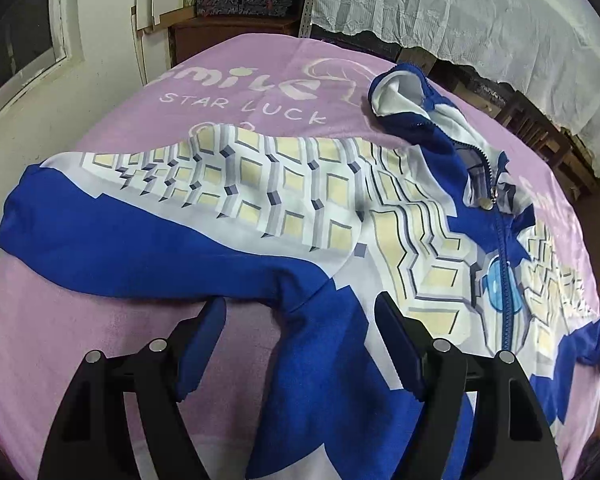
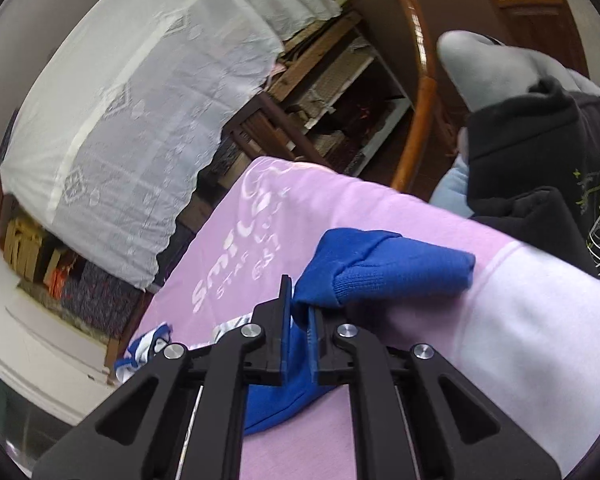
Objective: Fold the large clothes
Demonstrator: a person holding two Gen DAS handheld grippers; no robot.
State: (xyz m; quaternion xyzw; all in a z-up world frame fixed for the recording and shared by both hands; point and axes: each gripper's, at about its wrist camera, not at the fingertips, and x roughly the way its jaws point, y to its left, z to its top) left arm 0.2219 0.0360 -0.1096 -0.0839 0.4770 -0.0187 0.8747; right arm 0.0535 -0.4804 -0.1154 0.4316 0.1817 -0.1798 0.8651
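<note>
Lying spread across the pink blanket (image 1: 100, 360) is the blue zip jacket (image 1: 320, 208), front up, one sleeve (image 1: 112, 232) stretched toward the blanket's left edge, collar toward the far edge near the printed lettering. Left gripper (image 1: 300, 336): jaws apart, straddling the blue fabric below the armpit, pads not pressing it. Right gripper (image 2: 298, 312): jaws pressed together, pinching the other sleeve's blue fabric just behind its ribbed cuff (image 2: 404, 272), which sticks out past the fingertips above the blanket. Dark clothing (image 2: 540, 168) lies beyond the blanket's right edge.
</note>
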